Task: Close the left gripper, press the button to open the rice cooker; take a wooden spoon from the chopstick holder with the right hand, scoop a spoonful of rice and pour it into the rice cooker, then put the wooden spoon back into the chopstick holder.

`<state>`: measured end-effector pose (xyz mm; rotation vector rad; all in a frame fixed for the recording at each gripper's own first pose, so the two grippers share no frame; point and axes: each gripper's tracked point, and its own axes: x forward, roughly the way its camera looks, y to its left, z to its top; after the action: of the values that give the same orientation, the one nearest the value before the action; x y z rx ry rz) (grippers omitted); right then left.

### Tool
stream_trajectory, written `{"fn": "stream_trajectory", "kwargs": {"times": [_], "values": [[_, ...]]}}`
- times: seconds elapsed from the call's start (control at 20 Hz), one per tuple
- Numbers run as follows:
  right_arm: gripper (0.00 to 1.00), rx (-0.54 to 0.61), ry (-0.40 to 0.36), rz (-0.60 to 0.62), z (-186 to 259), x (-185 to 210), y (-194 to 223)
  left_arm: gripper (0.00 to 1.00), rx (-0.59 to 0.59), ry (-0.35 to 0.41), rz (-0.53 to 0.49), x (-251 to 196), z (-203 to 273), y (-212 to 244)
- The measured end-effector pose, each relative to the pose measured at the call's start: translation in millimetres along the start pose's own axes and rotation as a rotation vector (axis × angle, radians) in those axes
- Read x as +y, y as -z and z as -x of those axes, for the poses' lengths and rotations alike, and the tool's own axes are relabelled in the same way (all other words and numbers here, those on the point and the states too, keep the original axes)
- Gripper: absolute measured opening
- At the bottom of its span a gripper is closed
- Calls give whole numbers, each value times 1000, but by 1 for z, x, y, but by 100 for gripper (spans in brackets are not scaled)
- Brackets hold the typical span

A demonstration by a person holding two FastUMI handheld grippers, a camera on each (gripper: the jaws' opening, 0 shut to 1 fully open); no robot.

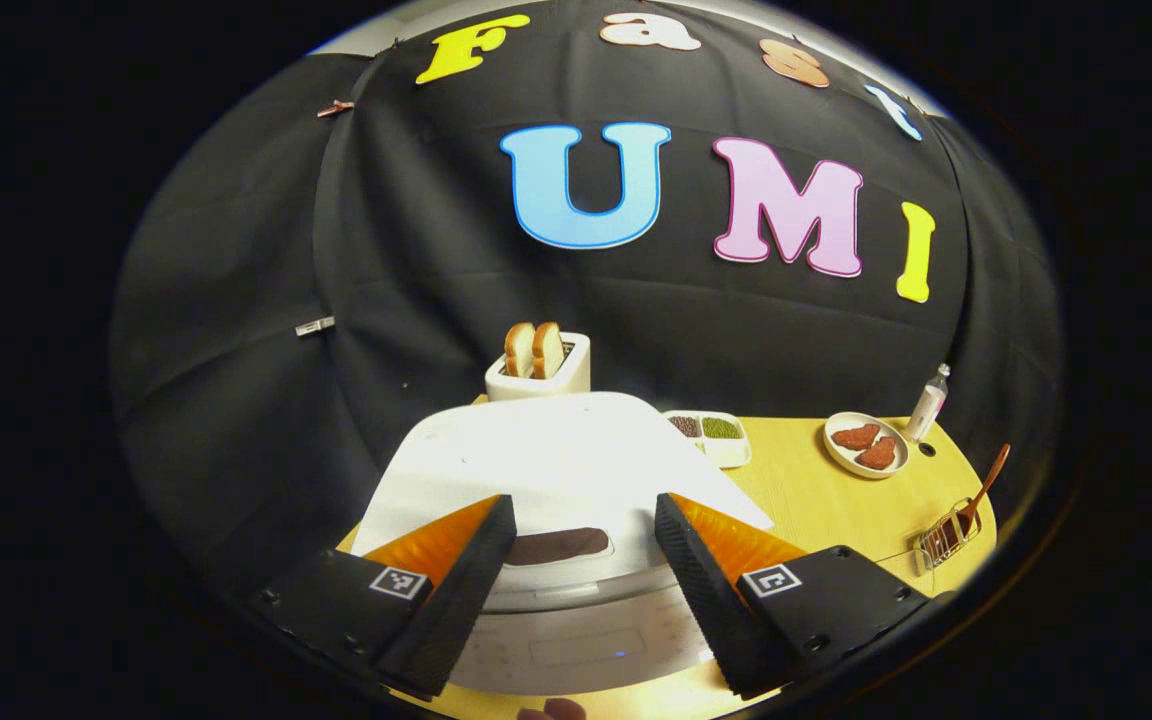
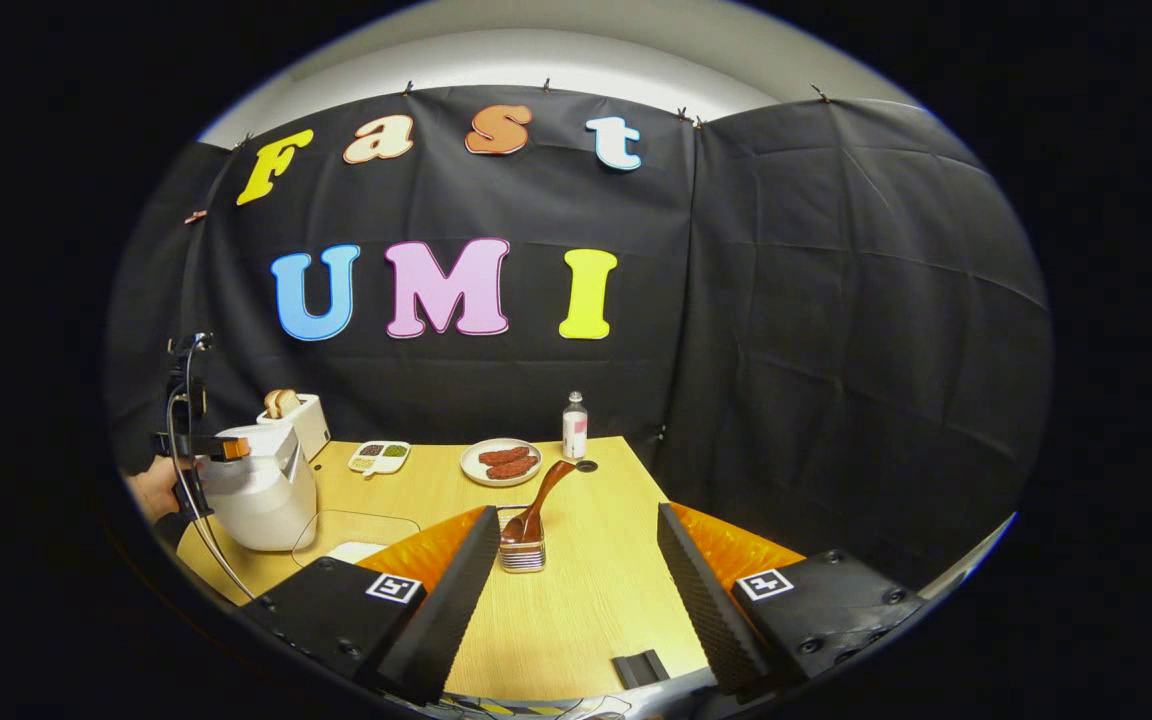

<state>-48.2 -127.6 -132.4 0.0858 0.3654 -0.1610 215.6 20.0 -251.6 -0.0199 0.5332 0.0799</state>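
My left tongs (image 1: 584,540) hang released over the cooker (image 1: 556,470), frame centre; pressing its button thus may slip. Right tongs (image 2: 576,560) released, spoon (image 2: 536,505) centre.

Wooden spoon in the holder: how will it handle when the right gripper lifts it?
Spoon looks rigid, probably light. It leans in the wire holder, so pulling along that tilt should avoid snagging. The smooth curved handle may pivot between the fingers.

White rice cooker (image 1: 576,450), brown wooden spoon (image 2: 541,495)
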Motion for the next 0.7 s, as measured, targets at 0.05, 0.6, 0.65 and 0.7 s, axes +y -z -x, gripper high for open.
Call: {"fn": "stream_trajectory", "kwargs": {"times": [0.05, 0.6, 0.65, 0.7], "values": [[98, 1, 2, -1, 2, -2, 2, 99, 5, -2, -5, 0, 0, 4], [98, 4, -4, -9, 10, 0, 5, 100, 34, -25, -18, 2, 0, 26], [98, 5, -5, -6, 10, 0, 5, 100, 13, -26, -26, 2, 2, 23], [98, 5, -7, -5, 10, 1, 5, 100, 19, -26, -25, 2, 2, 27]]}}
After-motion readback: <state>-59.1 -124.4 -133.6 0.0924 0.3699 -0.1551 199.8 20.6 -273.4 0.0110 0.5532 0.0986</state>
